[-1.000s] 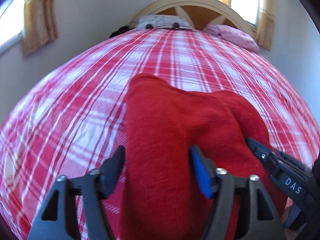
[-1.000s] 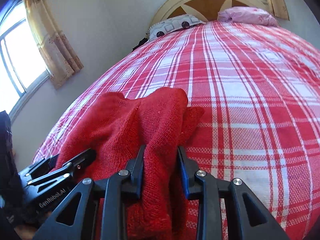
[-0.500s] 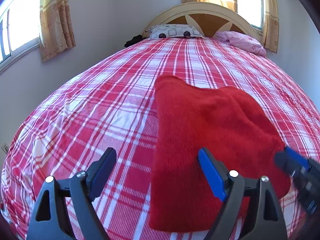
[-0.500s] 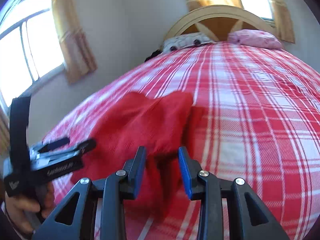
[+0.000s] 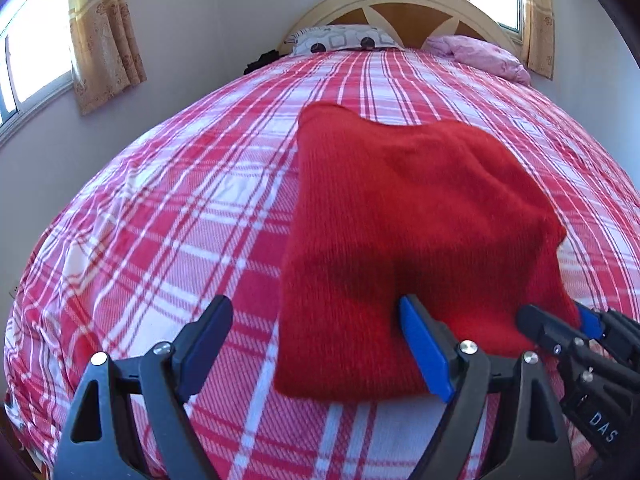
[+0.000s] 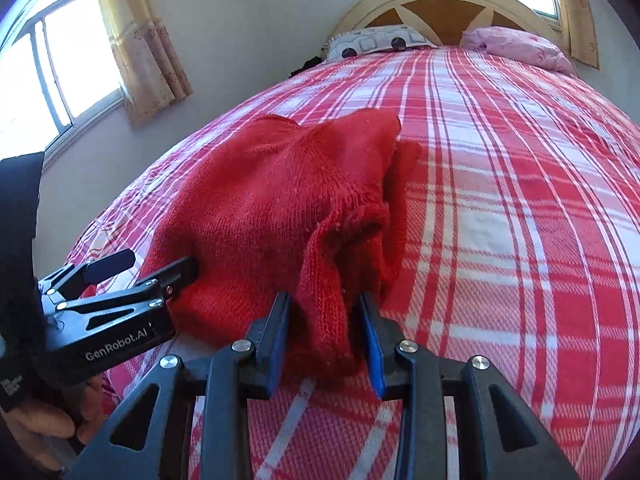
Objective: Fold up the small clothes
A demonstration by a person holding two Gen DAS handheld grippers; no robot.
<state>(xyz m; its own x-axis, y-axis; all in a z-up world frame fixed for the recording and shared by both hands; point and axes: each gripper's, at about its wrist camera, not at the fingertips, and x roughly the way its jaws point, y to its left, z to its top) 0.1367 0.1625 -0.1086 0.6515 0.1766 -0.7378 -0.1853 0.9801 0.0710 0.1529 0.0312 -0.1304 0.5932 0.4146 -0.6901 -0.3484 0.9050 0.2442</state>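
Observation:
A red knitted garment (image 5: 416, 240) lies folded on the red-and-white plaid bedspread (image 5: 180, 220). My left gripper (image 5: 312, 344) is open, its fingers wide apart around the garment's near left corner. In the right wrist view the garment (image 6: 272, 216) is bunched, and my right gripper (image 6: 326, 332) is shut on its near right edge. The left gripper shows at the left in the right wrist view (image 6: 148, 264), and the right gripper shows at the lower right in the left wrist view (image 5: 560, 332).
A patterned pillow (image 5: 340, 38) and a pink pillow (image 5: 480, 54) lie at the wooden headboard (image 5: 408, 8). Curtained windows (image 6: 60, 72) line the left wall. The bed's near edge (image 5: 24, 420) drops off at the lower left.
My left gripper has let go of the garment and drawn back and left; its jaws now stand wide. The garment has settled flat on the bed. My right gripper keeps its hold.

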